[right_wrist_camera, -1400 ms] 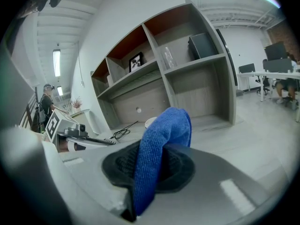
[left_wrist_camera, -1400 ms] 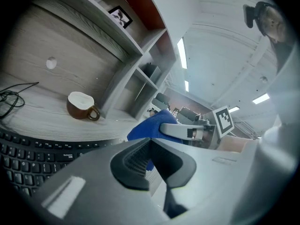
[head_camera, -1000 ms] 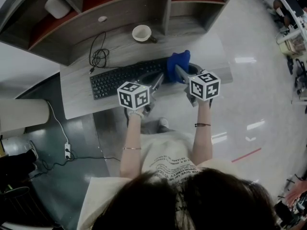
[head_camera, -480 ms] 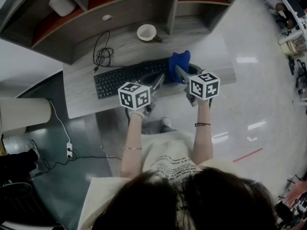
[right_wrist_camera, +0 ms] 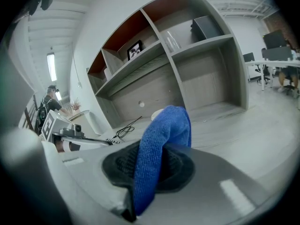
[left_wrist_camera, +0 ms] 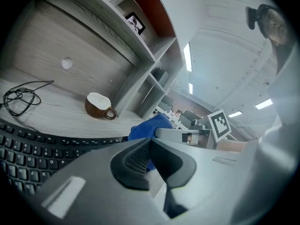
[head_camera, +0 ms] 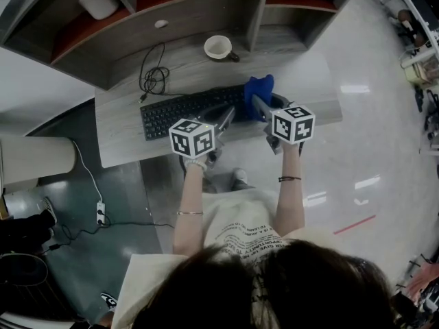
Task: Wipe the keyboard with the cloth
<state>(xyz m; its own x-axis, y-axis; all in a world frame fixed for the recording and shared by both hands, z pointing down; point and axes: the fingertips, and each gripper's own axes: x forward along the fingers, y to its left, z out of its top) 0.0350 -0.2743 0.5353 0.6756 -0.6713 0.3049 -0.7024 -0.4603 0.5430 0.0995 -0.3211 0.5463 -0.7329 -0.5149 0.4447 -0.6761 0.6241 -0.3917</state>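
barely shifted, right tool (head_camera: 258,106) stays clamped on the cloth (head_camera: 260,89) at the keyboard (head_camera: 180,112); left tool (head_camera: 223,117) closed, empty.

We wear a pale T-shirt (head_camera: 240,228) with black print and thin bracelets (head_camera: 187,212); our grey left gripper (head_camera: 225,114) and right gripper (head_camera: 256,101) carry black-and-white marker cubes (head_camera: 192,137).

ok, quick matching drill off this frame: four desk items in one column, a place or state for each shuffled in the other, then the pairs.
Items
1. cloth
2. keyboard
3. mug
4. cable

Places or states
A. coiled on the desk, behind the keyboard's left end
B. lies flat along the desk's near side
C. blue, clamped by the right gripper
D. stands alone near the back of the desk, brown outside

Pairs: 1-C, 2-B, 3-D, 4-A
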